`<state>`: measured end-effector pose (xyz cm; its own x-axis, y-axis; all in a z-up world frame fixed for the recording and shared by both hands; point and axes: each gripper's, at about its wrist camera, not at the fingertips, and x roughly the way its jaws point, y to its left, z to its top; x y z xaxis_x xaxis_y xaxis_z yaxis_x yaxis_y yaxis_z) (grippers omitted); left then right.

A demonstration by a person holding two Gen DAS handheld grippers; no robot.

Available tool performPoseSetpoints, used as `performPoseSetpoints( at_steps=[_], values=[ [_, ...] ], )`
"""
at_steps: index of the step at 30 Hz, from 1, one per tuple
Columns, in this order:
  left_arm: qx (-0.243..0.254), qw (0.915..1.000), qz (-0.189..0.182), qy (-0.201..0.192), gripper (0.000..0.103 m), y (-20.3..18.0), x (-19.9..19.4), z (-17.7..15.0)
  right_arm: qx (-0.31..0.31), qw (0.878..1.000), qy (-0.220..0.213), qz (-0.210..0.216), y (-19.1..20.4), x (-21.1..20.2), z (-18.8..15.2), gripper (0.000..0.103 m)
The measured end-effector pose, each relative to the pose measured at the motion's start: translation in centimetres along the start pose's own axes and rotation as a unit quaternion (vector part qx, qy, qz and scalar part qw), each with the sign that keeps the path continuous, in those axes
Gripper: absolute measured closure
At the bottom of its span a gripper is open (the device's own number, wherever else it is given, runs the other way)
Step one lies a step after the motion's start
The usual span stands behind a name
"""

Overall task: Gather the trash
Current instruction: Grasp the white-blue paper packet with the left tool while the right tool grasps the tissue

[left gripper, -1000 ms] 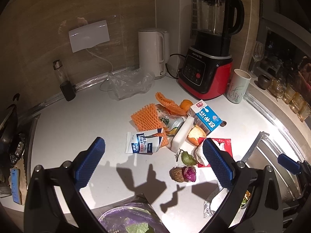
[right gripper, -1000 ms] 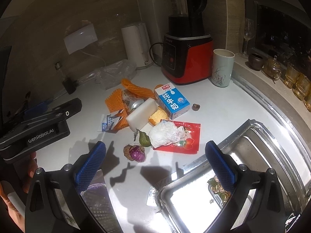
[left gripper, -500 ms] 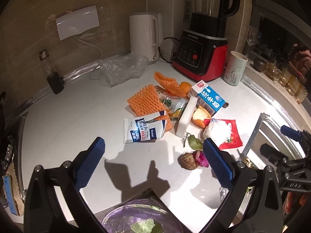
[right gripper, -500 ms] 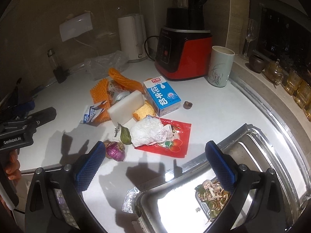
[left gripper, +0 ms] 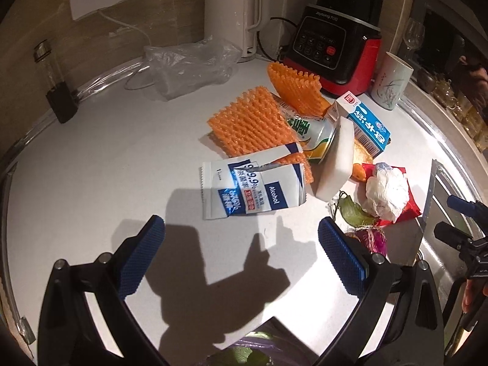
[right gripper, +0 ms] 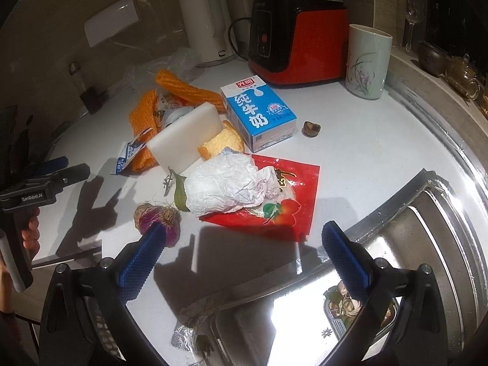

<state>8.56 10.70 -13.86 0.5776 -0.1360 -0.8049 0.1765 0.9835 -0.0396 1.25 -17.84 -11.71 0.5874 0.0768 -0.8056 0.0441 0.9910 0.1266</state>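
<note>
Both tools, left (left gripper: 241, 259) and right (right gripper: 241, 259), gape empty; kettle (left gripper: 231, 12) and blender (left gripper: 335, 42) behind trash.

Two handheld grippers with black frames and blue textured finger pads are being shown.

The left gripper (left gripper: 241, 253) is being seen as two black arms, each tipped with a blue knurled pad (left gripper: 141, 259) and fastened with silver screws. The right gripper (right gripper: 244, 254) is being shown built the same way, with blue pads (right gripper: 346, 259) and round screw heads. On the side of the left gripper's black body, white lettering "GenRobot.AI" is being displayed, above a black handle.
</note>
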Motion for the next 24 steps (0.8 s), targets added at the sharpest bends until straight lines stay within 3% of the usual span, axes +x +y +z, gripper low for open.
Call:
performPoseSetpoints(
  at_steps=[5,10,13,15,19,20,24],
  values=[
    [0.043,0.999,-0.01,-0.001,0.006,-2.6,2.2,0.8,-0.016,1.0,0.005,-0.008,0.3,1.0,0.3,0.002],
    [0.087,0.9962,0.005,-0.012,0.007,-4.6,3.8,0.7,-0.021,1.0,0.011,-0.011,0.1,1.7,0.6,0.002],
    [0.103,0.9945,0.016,-0.009,0.023,-4.7,4.5,0.6,-0.017,1.0,0.014,-0.009,-0.1,2.0,0.6,0.002],
    [0.102,0.9946,0.018,0.003,0.047,-4.2,5.3,0.7,-0.013,1.0,0.015,-0.007,-0.2,2.1,0.6,0.002],
    [0.095,0.9947,0.023,0.03,0.077,-3.1,6.6,0.7,-0.007,1.0,0.015,-0.004,-0.3,2.3,0.7,0.002],
    [0.097,0.9943,0.028,0.033,0.089,-3.0,6.7,0.6,-0.005,1.0,0.015,-0.002,-0.2,2.3,0.8,0.002],
    [0.08,0.996,0.031,0.027,0.101,-2.0,6.0,0.8,-0.008,1.0,0.011,0.001,-0.1,2.5,1.0,0.002]
  ],
)
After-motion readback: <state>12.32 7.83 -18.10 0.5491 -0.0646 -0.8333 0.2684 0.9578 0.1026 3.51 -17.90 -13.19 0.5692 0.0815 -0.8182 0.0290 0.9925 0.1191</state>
